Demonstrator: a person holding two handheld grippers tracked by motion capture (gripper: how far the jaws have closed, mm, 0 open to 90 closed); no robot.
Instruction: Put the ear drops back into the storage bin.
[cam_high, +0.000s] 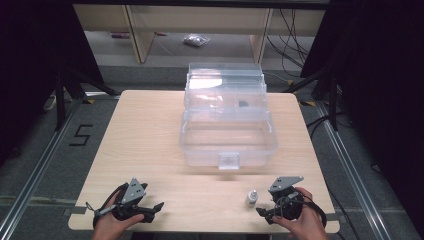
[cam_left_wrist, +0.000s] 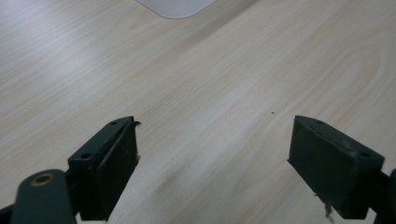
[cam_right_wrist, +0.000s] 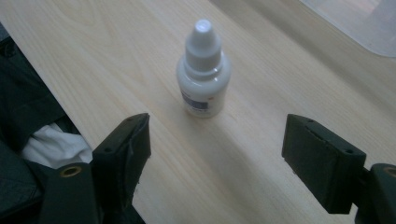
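A small white dropper bottle (cam_high: 252, 198) stands upright on the wooden table (cam_high: 150, 130) near the front right. In the right gripper view the bottle (cam_right_wrist: 203, 70) is just ahead of the open jaws, slightly left of their midline. My right gripper (cam_high: 262, 212) is open, a little right of the bottle and empty. My left gripper (cam_high: 156, 209) rests at the front left, open over bare wood (cam_left_wrist: 210, 93), nothing between its fingers (cam_left_wrist: 112, 163). A clear plastic box (cam_high: 227, 135) with its lid raised sits at the table's middle back.
The box has a front latch (cam_high: 228, 161) and a small dark item inside its upper tier (cam_high: 243, 104). The box's corner (cam_left_wrist: 177, 7) shows at the top of the left gripper view. Tripod legs (cam_high: 65, 90) and cables (cam_high: 295, 45) flank the table on the floor.
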